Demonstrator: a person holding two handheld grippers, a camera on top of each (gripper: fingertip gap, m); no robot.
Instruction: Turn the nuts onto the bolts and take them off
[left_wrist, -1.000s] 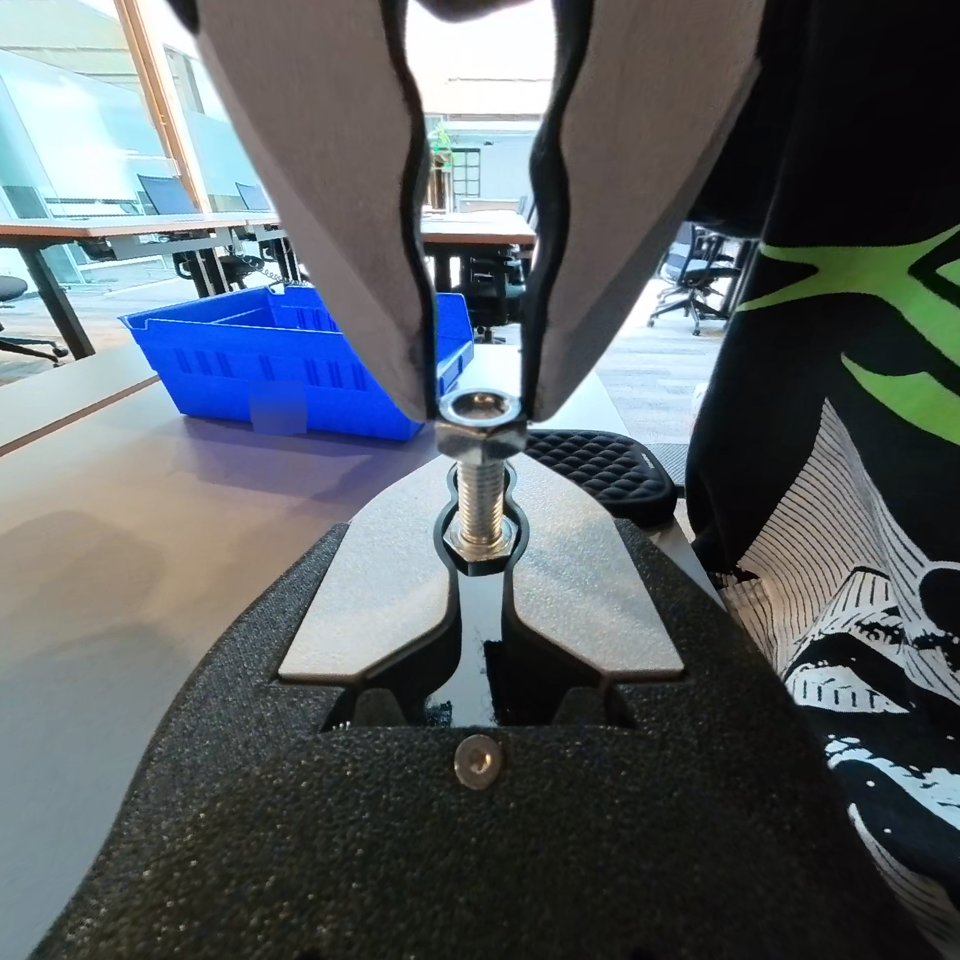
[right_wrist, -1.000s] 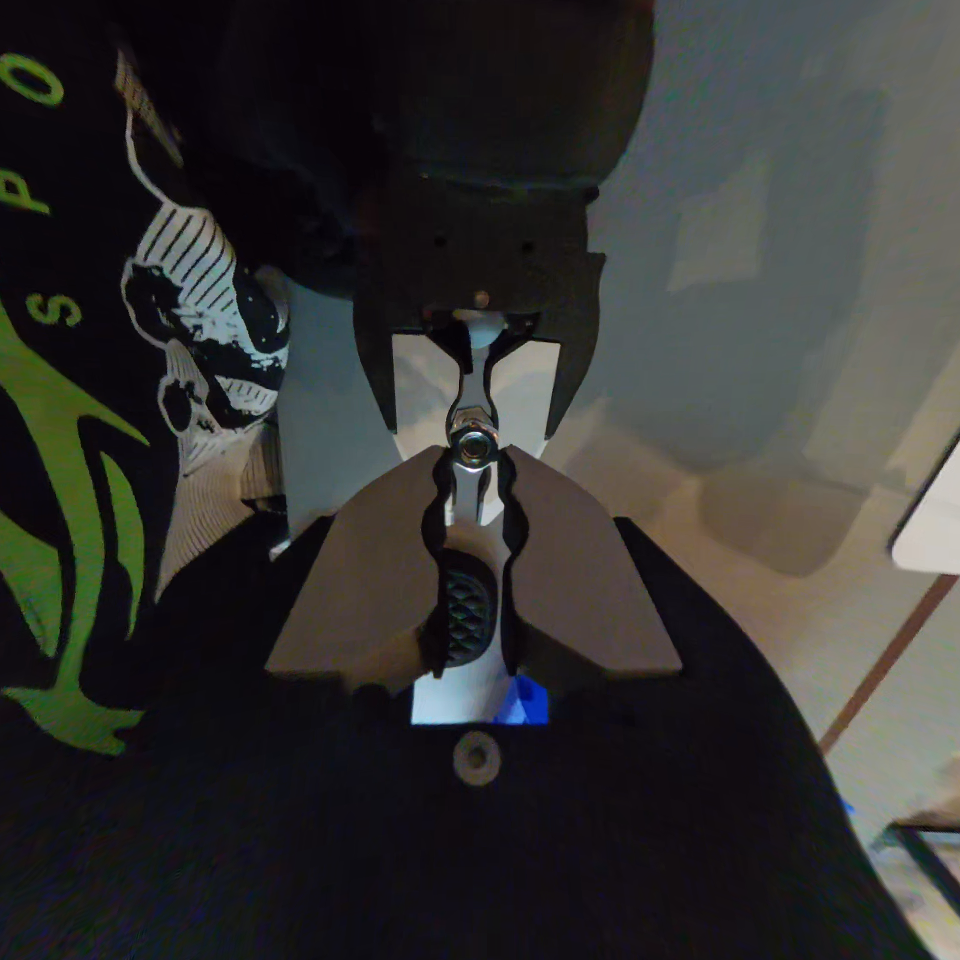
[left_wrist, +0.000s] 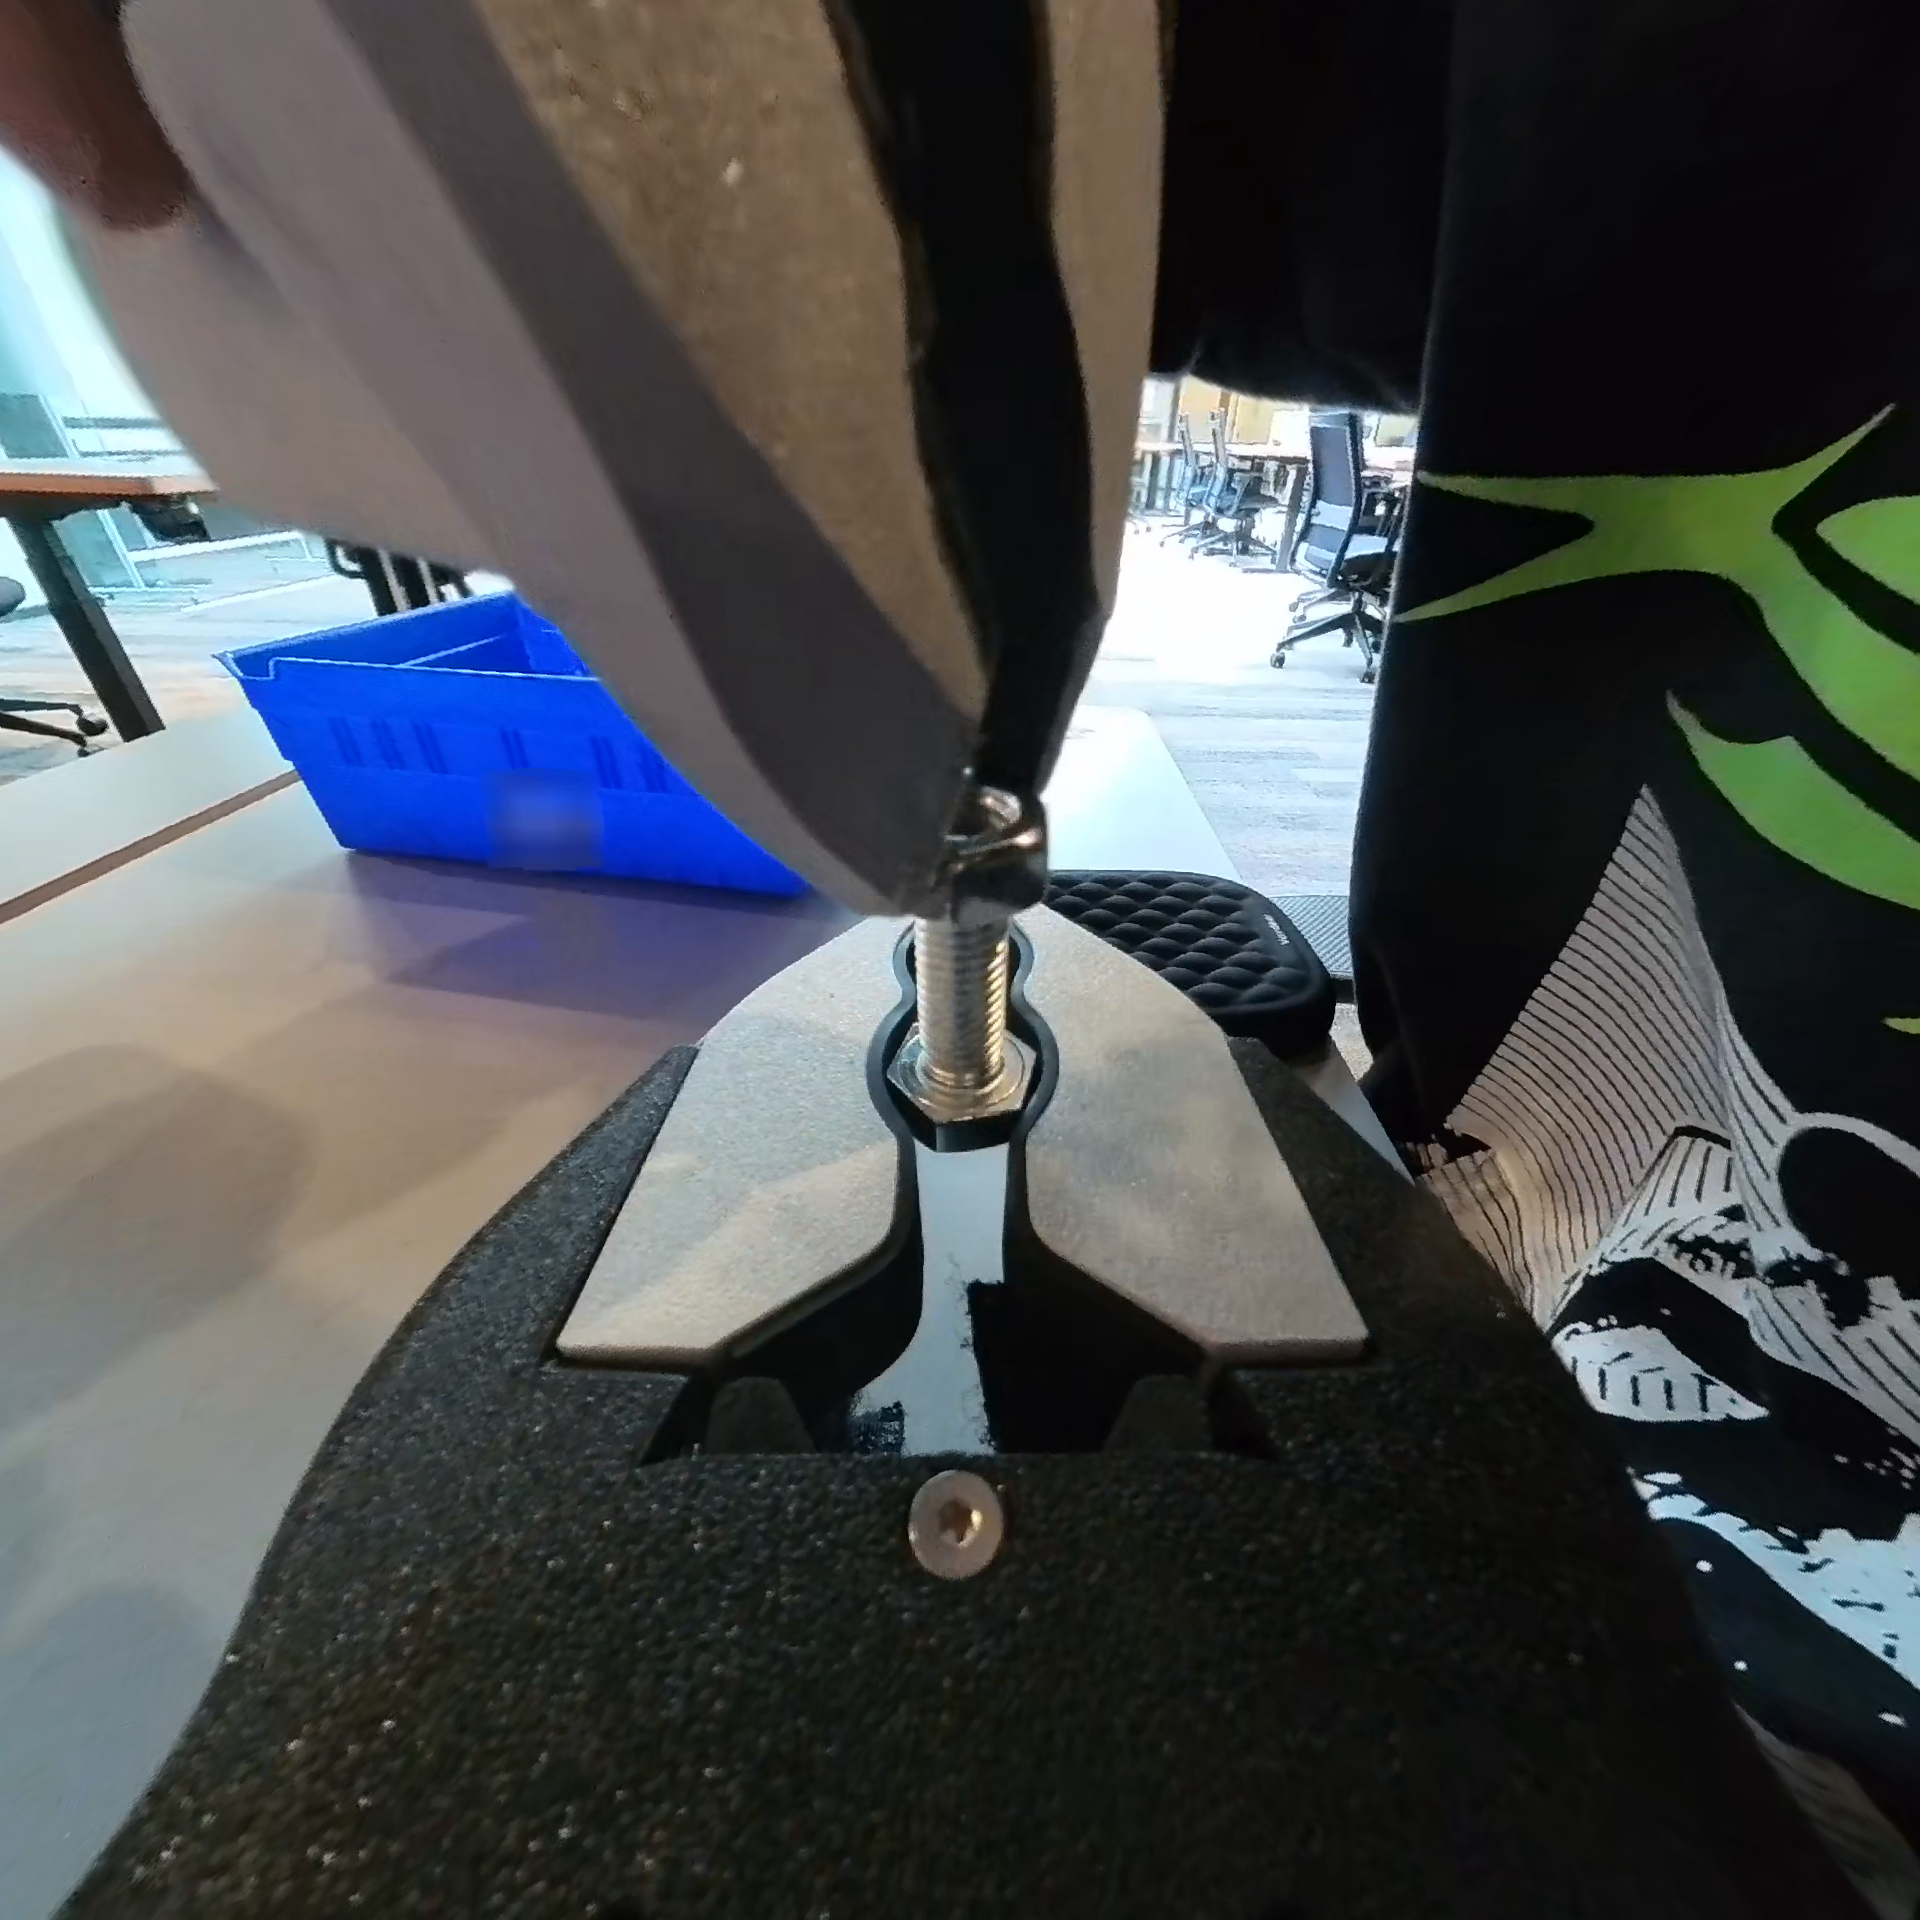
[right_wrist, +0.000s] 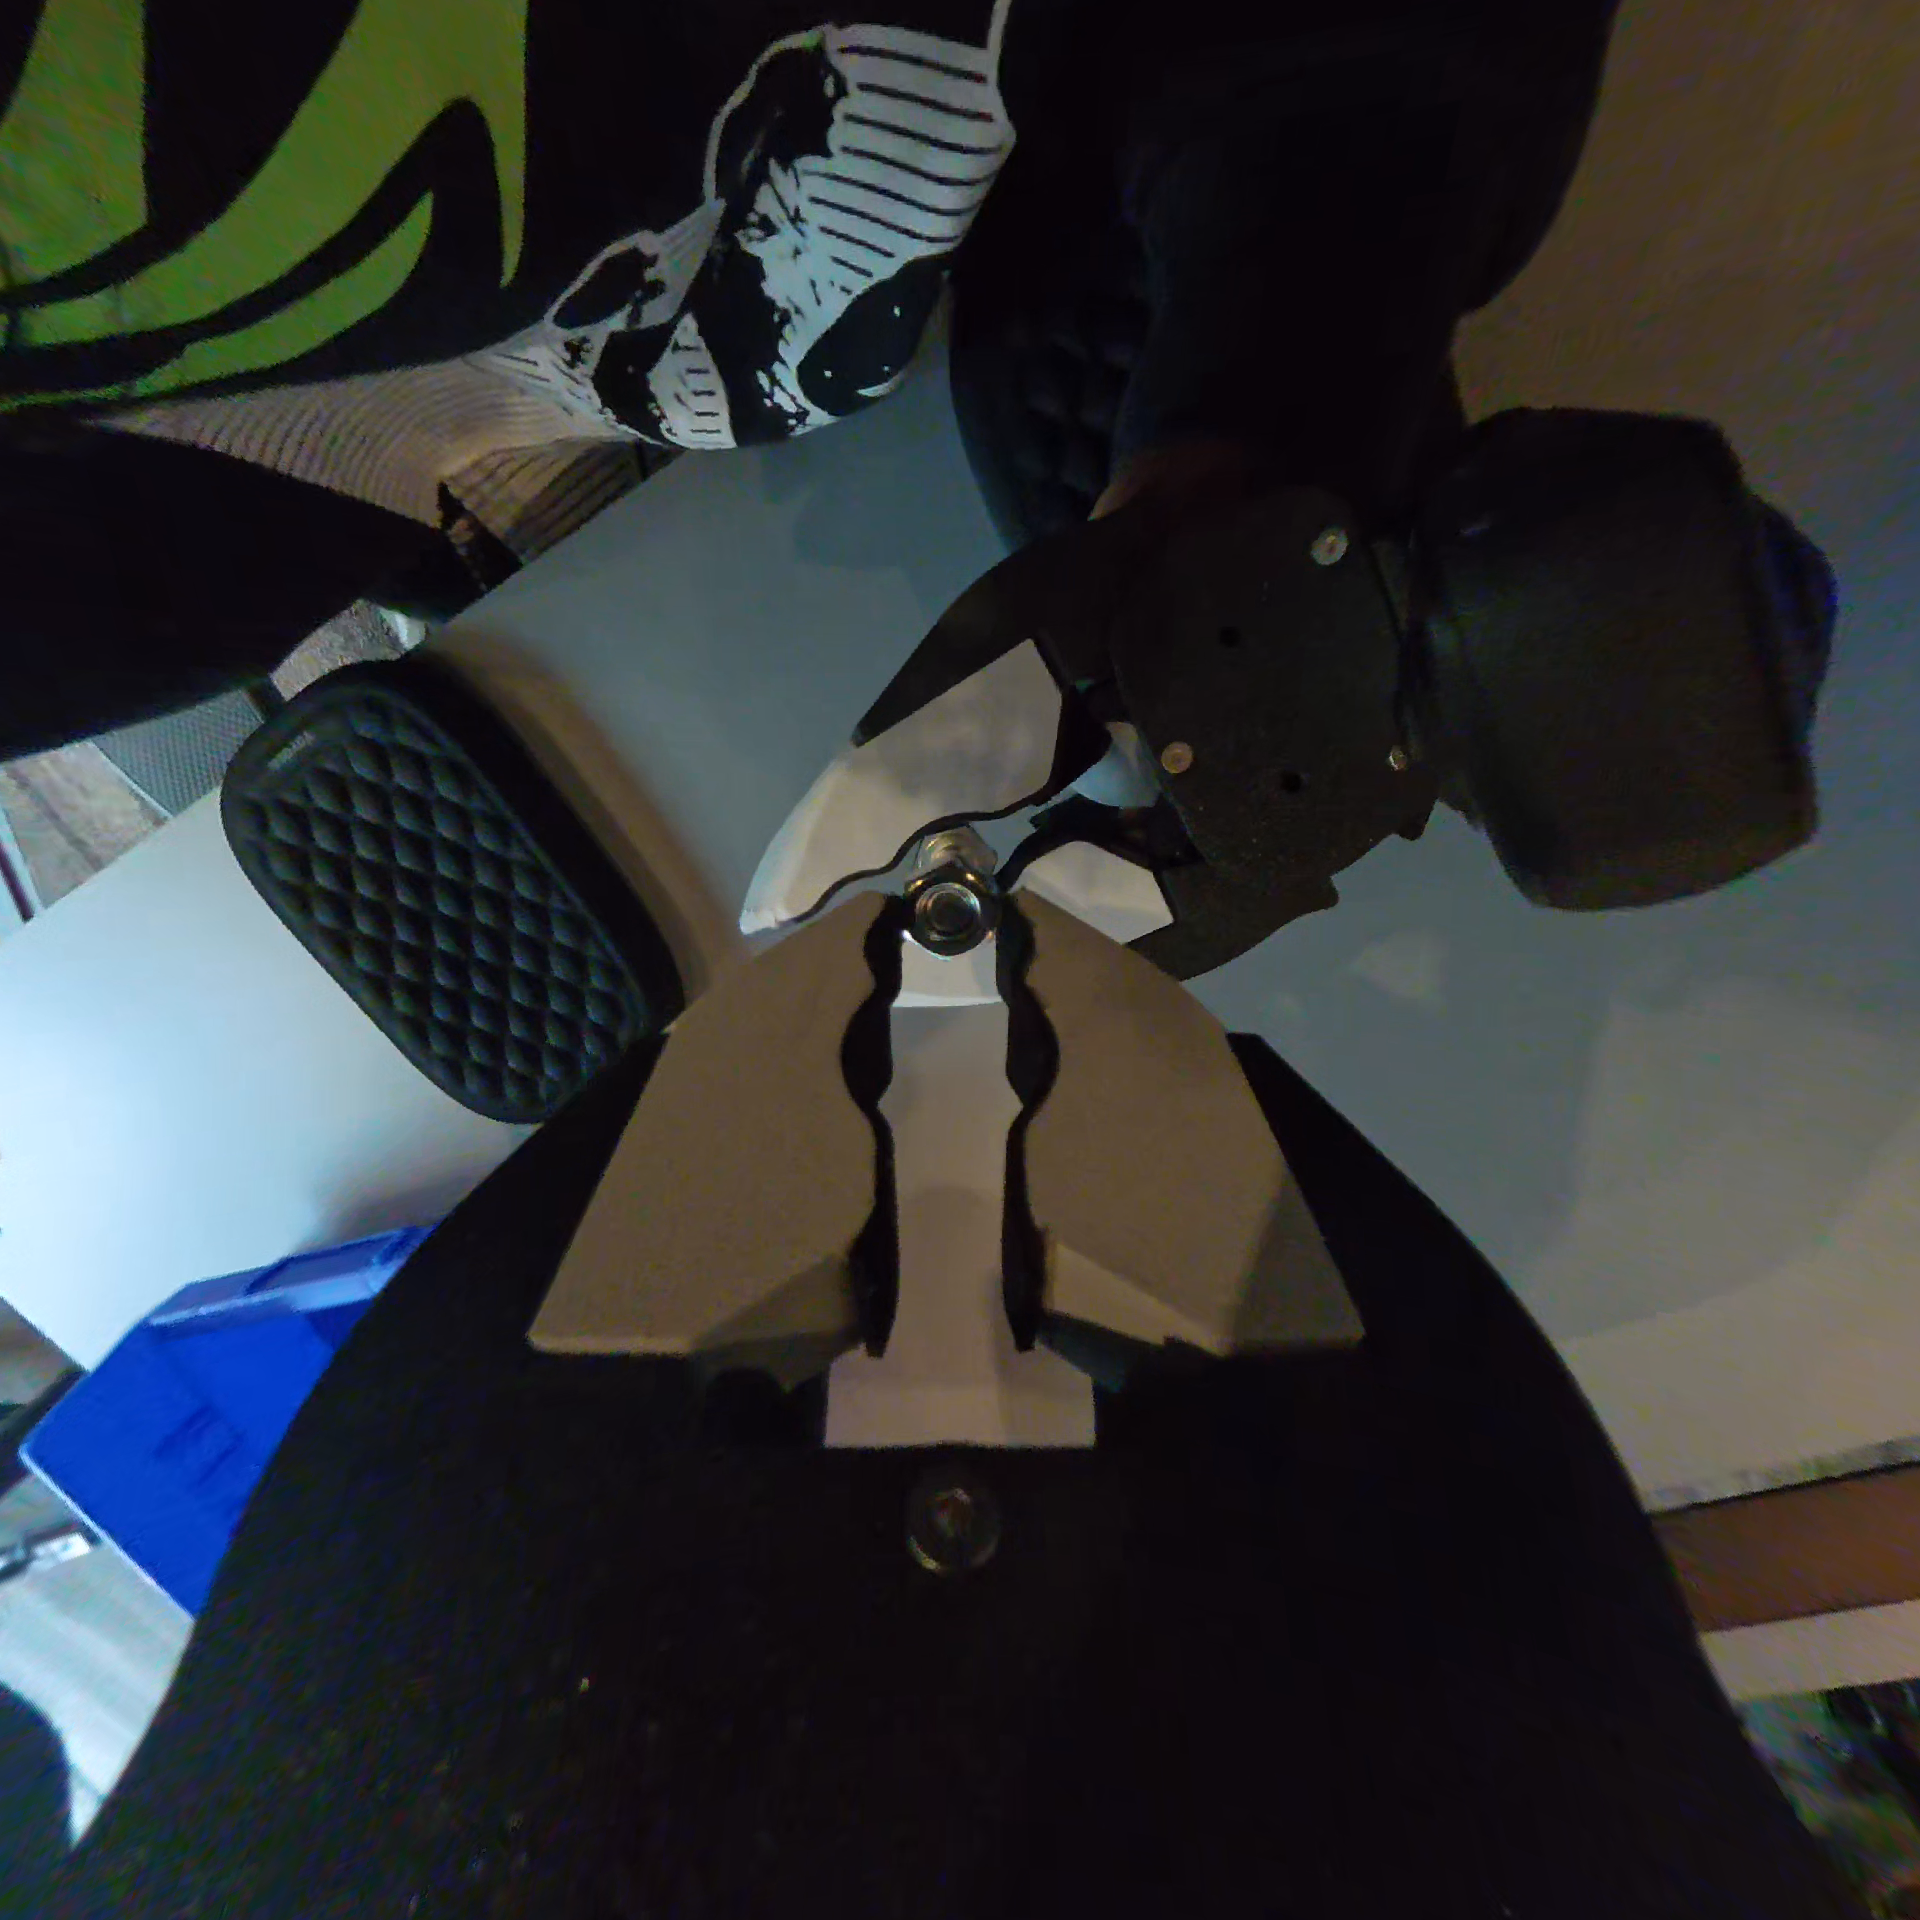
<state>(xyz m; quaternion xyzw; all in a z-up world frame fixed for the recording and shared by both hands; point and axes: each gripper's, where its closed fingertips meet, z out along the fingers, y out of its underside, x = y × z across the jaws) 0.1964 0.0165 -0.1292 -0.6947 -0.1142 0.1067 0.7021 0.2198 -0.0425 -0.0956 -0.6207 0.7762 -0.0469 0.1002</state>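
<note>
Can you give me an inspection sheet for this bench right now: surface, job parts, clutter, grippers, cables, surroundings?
Surface: grey table, bare where visible.
Job's things: bolt upright, head down; nut at the top of its thread.
Clutter: blue bin at the back; black quilted pad beside the work.
Grippers: left gripper shut on the bolt head; right gripper shut on the nut from above.
Cables: nothing seen.
Surroundings: office desks and chairs; a person's black printed shirt close by.
</note>
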